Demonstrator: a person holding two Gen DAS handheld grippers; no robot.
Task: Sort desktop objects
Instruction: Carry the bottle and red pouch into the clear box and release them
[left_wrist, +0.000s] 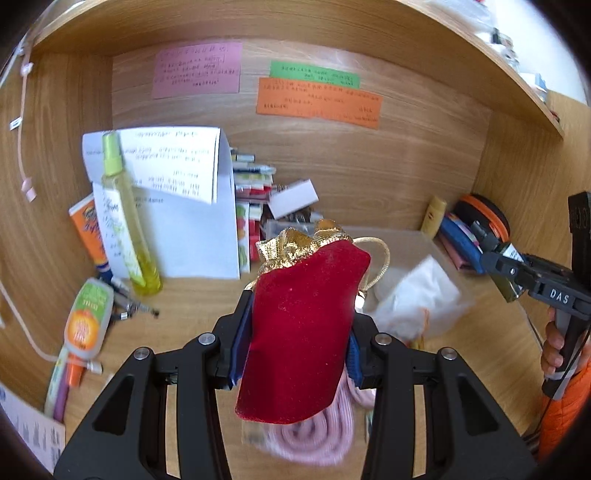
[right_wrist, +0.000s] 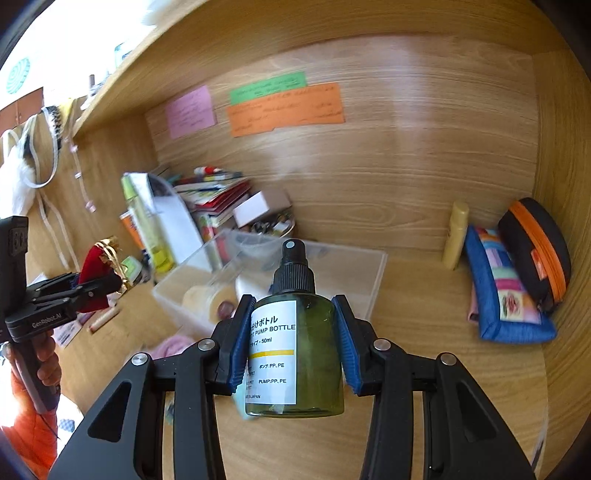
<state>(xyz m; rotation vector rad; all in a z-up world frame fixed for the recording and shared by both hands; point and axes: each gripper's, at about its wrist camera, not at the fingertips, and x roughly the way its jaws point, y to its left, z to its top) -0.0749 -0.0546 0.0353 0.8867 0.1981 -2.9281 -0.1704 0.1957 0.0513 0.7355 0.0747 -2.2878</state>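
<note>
The red velvet pouch (left_wrist: 306, 332) with its gold drawstring top is hanging clear of the desk (left_wrist: 192, 295), clamped between the blue pads of the left gripper (left_wrist: 295, 347). The right gripper (right_wrist: 293, 343) is squeezing a small green pump bottle (right_wrist: 295, 347) upright, its black spray head pointing up, also lifted off the wood. Both are sitting above the front middle of the desk, just short of the clear plastic bin (right_wrist: 369, 273), which is resting near the centre.

The step in hand is probably carrying each item to its place, likely the bin. To do it well, the person should be keeping both grips steady, holding the bottle upright, bringing the pouch over the bin's rim before releasing, and keeping the two tools from crossing.

Counting: one pouch, one pump bottle, one bin holding a tape roll (right_wrist: 207, 299) and white wrapping. One pink cord (left_wrist: 314, 435) is lying at the front edge. A tall yellow spray bottle (left_wrist: 125, 221) is leaning towards the back left corner, and two zip cases (right_wrist: 517, 280) are lying at the right edge. Three coloured notes (left_wrist: 317, 103) are sticking to the back panel.
</note>
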